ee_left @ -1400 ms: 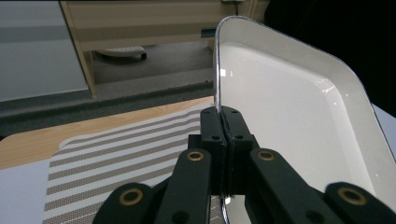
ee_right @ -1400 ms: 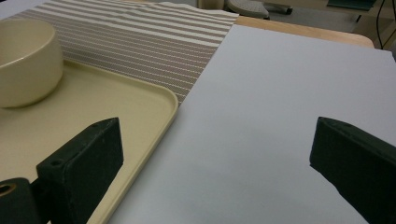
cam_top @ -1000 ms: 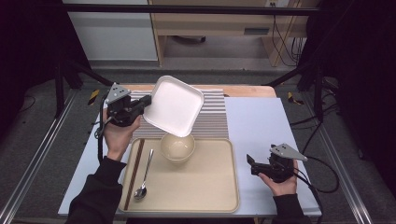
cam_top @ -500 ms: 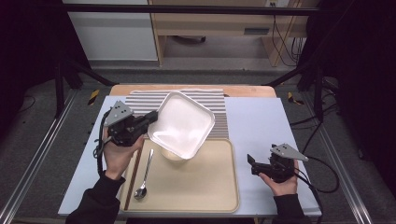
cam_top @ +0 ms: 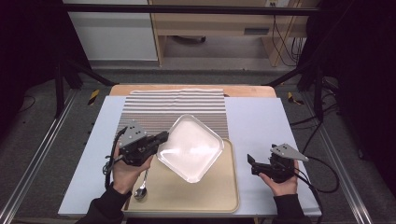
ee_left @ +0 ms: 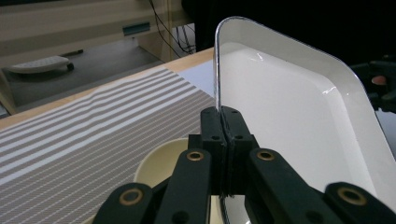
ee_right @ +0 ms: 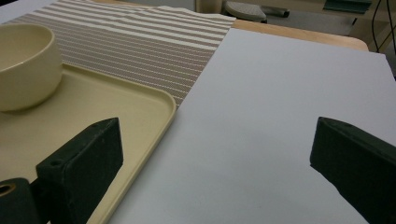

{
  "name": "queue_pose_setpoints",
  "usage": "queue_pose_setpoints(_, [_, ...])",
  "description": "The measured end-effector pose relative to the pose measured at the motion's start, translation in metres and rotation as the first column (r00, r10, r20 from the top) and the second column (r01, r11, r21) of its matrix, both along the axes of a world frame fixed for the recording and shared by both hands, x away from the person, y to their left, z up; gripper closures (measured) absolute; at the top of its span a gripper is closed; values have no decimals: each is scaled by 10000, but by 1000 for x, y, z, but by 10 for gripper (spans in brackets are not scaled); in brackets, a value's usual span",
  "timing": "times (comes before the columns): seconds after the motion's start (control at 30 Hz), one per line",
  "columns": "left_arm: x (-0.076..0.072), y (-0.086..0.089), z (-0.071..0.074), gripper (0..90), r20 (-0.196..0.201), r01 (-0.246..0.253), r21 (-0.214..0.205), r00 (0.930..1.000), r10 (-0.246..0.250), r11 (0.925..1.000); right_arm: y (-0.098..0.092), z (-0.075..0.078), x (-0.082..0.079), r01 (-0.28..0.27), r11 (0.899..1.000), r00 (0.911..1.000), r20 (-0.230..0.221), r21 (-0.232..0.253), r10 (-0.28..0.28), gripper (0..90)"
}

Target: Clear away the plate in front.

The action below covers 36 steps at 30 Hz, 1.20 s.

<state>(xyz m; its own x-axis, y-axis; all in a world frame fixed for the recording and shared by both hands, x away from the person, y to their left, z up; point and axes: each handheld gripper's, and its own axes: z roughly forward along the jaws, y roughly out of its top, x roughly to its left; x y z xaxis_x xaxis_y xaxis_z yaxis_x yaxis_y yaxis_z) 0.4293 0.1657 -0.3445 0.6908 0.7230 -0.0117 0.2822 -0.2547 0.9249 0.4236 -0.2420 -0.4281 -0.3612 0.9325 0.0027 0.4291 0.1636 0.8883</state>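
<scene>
A white square plate [cam_top: 190,147] hangs tilted over the beige tray [cam_top: 219,198], held by its left rim. My left gripper [cam_top: 162,137] is shut on that rim; in the left gripper view the two jaws pinch the thin edge of the plate [ee_left: 289,107] at my left gripper [ee_left: 224,122]. Under the plate sits a cream bowl [ee_left: 156,163], also seen as the bowl [ee_right: 25,65] on the tray [ee_right: 140,100]. A spoon [cam_top: 141,187] lies on the tray's left side. My right gripper [cam_top: 250,164] rests open on the blue mat, jaws wide apart around my right gripper's gap [ee_right: 215,154].
A striped cloth [cam_top: 175,106] covers the far middle of the table. The pale blue mat [cam_top: 261,121] spreads to both sides. The wooden table edge [cam_top: 243,91] runs along the back. Dark frame legs and cables stand beyond the table.
My left hand has carried the plate toward me and downward, from above the striped cloth to over the tray, now covering the bowl. The right hand has kept still.
</scene>
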Motion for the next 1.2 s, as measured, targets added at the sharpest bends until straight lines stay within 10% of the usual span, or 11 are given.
queue_pose_setpoints(1.2, [2, -55, -81, 885, -2053, 876, 1804, 9774, -496, 9797, -3, 5, -3, 27, 9998, 9998, 219, 221, -32, 28])
